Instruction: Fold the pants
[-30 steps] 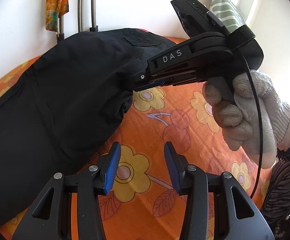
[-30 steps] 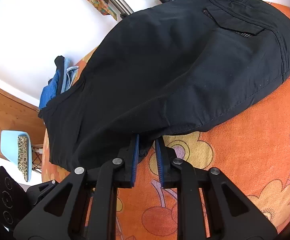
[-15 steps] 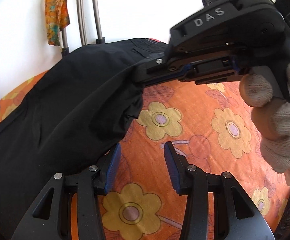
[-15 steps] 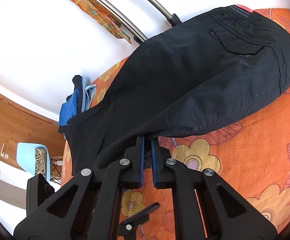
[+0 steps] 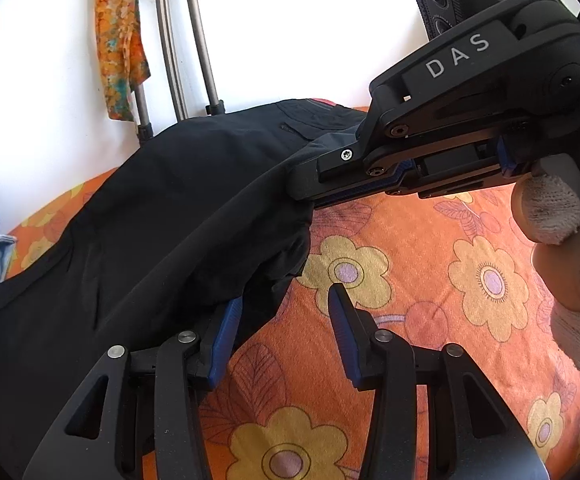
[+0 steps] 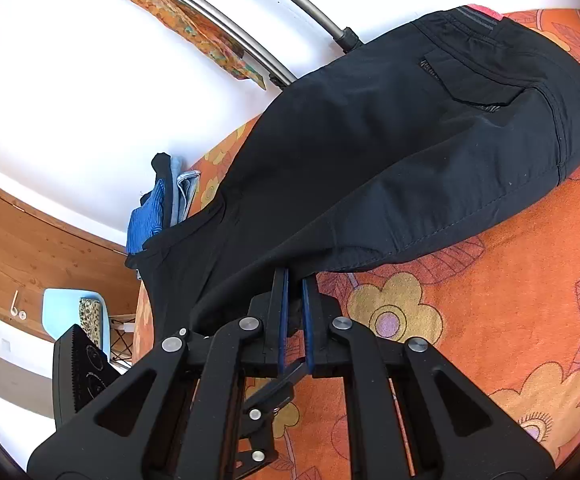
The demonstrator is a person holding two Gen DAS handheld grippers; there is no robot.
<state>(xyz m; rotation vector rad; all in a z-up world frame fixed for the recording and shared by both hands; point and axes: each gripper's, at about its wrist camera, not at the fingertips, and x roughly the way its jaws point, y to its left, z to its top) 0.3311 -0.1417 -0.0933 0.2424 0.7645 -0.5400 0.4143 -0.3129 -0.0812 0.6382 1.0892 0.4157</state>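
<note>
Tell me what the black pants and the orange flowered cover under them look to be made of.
Black pants: thin woven cloth, likely cotton or a synthetic blend, matte; stitched seams and soft folds show. Orange flowered cover: soft printed fabric, slightly fuzzy and matte, perhaps fleece or brushed cotton; the weave is too fine to tell.

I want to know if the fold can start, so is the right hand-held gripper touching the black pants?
Touching. In the right wrist view the right hand-held gripper is shut on the edge of the black pants, with dark cloth pinched between its blue pads.
</note>
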